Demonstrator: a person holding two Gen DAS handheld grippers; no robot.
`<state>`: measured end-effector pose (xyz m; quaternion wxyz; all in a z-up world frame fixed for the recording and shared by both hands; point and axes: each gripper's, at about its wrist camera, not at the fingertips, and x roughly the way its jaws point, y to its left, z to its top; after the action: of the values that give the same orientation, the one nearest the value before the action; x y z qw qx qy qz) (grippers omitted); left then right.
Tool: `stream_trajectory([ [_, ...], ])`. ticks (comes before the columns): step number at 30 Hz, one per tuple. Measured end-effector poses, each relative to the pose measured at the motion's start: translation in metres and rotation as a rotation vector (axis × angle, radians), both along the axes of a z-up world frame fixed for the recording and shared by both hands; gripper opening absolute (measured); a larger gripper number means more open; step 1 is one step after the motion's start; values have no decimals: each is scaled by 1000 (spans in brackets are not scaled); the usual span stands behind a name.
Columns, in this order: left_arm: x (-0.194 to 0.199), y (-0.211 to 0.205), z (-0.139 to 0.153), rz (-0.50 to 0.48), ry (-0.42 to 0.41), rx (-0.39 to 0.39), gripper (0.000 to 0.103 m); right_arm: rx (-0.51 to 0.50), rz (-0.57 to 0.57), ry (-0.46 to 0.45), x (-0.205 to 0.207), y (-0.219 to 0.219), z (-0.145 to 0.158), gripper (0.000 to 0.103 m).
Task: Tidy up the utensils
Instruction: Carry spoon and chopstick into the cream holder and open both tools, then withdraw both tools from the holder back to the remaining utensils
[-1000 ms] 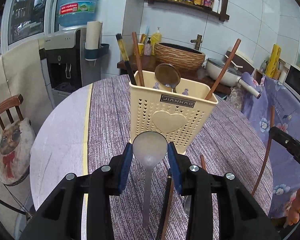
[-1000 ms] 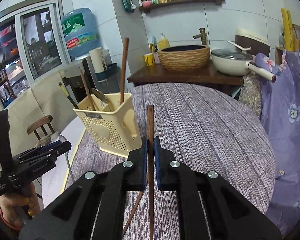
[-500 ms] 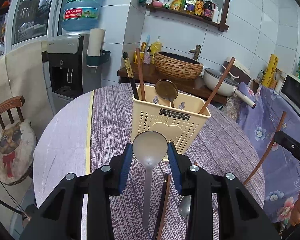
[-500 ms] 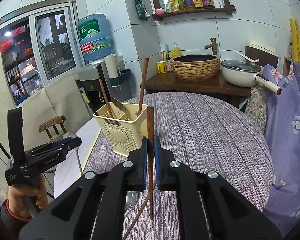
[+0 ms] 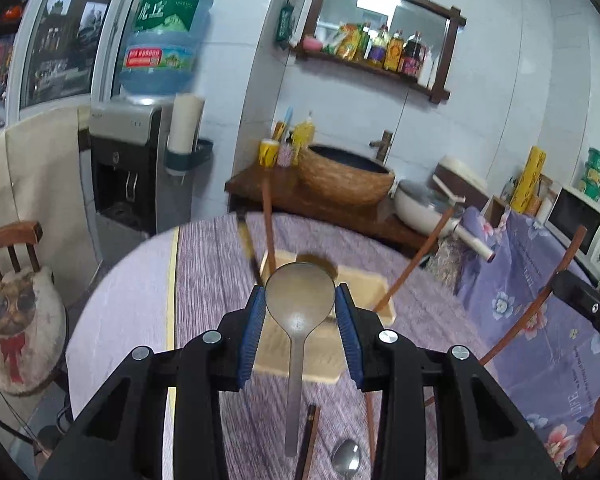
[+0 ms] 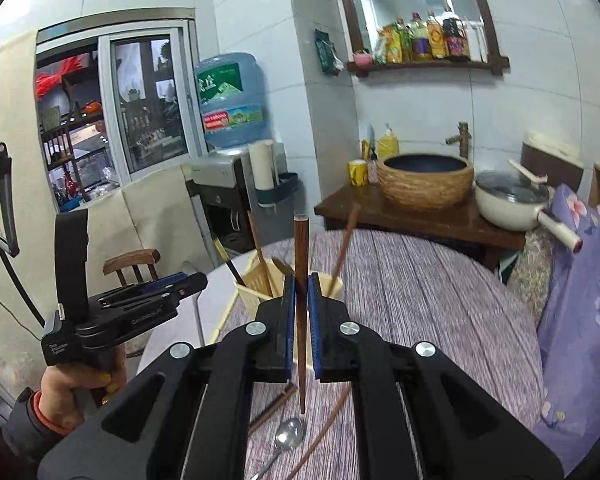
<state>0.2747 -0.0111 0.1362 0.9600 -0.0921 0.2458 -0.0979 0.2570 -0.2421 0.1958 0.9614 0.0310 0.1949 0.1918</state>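
My left claw [image 5: 300, 312] squeezes a metal spoon [image 5: 298, 308] by its bowl, up in the air over the yellow utensil basket [image 5: 364, 292]. My right claw [image 6: 301, 296] is clamped on a brown chopstick [image 6: 301, 248], standing straight up. A small spoon [image 6: 288, 438] and loose chopsticks [image 6: 320, 436] lie on the round table [image 6: 440, 320]. The table's far side is bare, with room out to its edge.

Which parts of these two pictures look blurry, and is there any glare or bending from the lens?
Left wrist view: the yellow utensil basket and tablecloth smear with motion blur; the held spoon stays sharp. Right wrist view: sharper, the held chopstick crisp. Both views: fisheye curves the walls, dark corners, bright mirror reflection.
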Motion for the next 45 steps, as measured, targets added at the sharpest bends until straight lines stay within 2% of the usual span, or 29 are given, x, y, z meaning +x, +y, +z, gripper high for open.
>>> stream_trajectory([
  [6,20,-6,65,13,-141,-37,36,1,-9,-116,18,17,63,7],
  [11,45,-12,84,45,-223,-70,36,6,-36,-154,44,27,84,7],
  [14,60,-16,70,64,-218,-76,36,16,-53,-144,63,30,76,7],
  [18,75,-22,37,108,-221,-44,36,13,-68,-130,78,33,56,7],
  [23,81,-22,4,115,-190,-39,36,12,-70,-80,95,37,16,7],
  [31,73,-27,-20,71,-115,10,36,-44,-55,-43,96,43,-24,7],
  [36,70,-35,-34,46,-66,82,36,-57,-33,11,100,47,-49,7],
  [40,69,-33,-40,31,-33,88,36,-73,-28,21,101,48,-60,7],
  [41,67,-31,-40,30,-34,80,37,-78,-29,23,101,48,-62,7],
  [45,52,-21,-33,29,-65,34,60,-81,-27,11,95,45,-66,10],
])
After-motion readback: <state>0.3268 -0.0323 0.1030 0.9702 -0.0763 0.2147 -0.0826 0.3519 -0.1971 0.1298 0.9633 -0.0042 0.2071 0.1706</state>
